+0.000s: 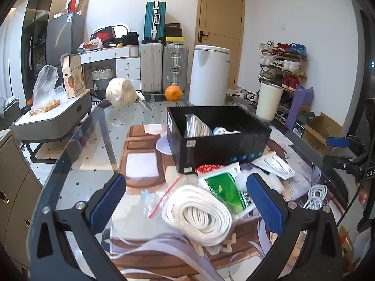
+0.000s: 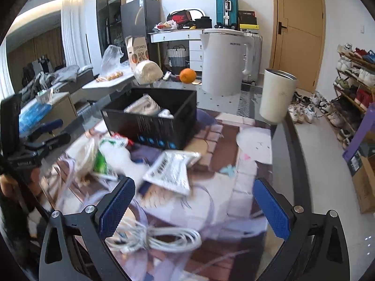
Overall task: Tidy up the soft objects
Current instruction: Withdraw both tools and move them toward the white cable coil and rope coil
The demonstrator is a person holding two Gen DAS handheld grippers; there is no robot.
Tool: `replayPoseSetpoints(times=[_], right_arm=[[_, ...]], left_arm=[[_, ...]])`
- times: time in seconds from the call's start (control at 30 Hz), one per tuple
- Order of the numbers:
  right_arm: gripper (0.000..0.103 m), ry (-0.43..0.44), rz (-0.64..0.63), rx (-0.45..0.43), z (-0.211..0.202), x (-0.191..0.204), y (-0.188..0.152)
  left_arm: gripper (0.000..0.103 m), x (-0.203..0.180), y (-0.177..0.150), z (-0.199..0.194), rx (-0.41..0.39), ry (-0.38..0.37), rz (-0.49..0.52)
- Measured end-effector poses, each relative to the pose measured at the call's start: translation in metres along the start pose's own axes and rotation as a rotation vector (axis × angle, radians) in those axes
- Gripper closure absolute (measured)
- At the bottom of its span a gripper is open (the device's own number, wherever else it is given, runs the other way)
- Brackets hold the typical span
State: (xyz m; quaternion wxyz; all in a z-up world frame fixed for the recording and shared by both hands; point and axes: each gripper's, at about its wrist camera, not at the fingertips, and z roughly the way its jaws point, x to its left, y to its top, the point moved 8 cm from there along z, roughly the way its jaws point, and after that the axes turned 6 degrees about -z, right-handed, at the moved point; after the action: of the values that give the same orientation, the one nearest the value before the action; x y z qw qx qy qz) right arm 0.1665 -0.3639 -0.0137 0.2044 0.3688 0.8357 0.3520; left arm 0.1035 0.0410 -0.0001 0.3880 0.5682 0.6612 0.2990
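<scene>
Both tongs are standing released, grasping nothing: the left tongs (image 1: 187,201) are straddling the white rope coil (image 1: 198,213), the right tongs (image 2: 193,205) the white cable bundle (image 2: 159,237), near the worktop's (image 1: 98,140) front edge, apparently awaiting transfer into the black box (image 1: 220,140) at mid-worktop.

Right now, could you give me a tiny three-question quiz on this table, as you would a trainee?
1. True or false: the black box is empty.
2. What lies between the fingers of the left hand-held gripper? A) an orange B) a coil of white rope C) a shoe
3. Fill in: the right hand-held gripper stands ____ above a bundle of white cable.

Key:
1. False; bagged rope and another white item sit inside.
2. B, the coil of white rope; the pads are not pressing it.
3. Open.
</scene>
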Motion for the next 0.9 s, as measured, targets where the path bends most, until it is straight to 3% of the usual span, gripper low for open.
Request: replayPoseSetpoints(times=[0.47, 0.9], right_arm=[[0.001, 0.019, -0.079, 0.076, -0.007, 0.012, -0.061], [0.001, 0.095, -0.183, 0.145, 0.036, 0.048, -0.061]], left_arm=[[0.000, -0.007, -0.031, 0.006, 0.056, -0.034, -0.010], [0.000, -0.005, -0.032, 0.008, 0.062, -0.037, -0.015]])
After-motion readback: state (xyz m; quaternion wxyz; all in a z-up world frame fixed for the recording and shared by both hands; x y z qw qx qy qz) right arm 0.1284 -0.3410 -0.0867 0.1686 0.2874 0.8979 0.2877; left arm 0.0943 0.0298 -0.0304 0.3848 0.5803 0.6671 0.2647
